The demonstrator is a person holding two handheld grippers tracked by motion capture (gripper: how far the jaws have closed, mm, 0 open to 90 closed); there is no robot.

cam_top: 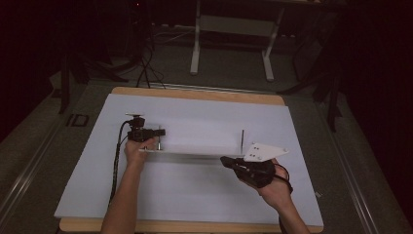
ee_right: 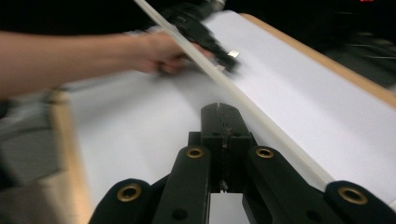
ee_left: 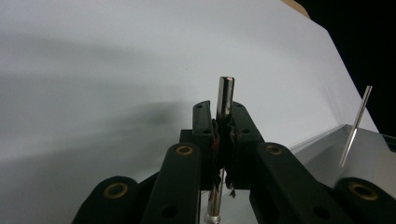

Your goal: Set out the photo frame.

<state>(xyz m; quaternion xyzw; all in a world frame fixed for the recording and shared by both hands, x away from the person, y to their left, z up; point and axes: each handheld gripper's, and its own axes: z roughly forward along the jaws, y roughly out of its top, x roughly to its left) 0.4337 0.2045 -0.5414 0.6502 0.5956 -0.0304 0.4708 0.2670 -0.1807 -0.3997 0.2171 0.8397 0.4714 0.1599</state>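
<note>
A clear flat plate (cam_top: 195, 154) lies across the middle of the white sheet, with an upright metal rod near each end. My left gripper (cam_top: 160, 132) is shut on the left rod (cam_top: 159, 142). In the left gripper view its jaws (ee_left: 219, 109) pinch that rod (ee_left: 226, 95), whose top sticks out above them. The thin right rod (cam_top: 242, 139) stands free, also seen as a slanted rod (ee_left: 356, 126) over the plate (ee_left: 322, 154). My right gripper (cam_top: 224, 161) is shut and empty, level by the plate's front edge. Its jaws (ee_right: 219, 111) lie beside the plate's edge (ee_right: 275, 133).
The white sheet (cam_top: 204, 195) covers a wooden table (cam_top: 195, 92). A cable (cam_top: 117, 161) trails from the left gripper along the forearm. A white desk frame (cam_top: 231, 29) stands on the dark floor beyond the table. The person's left hand (ee_right: 159, 46) is blurred.
</note>
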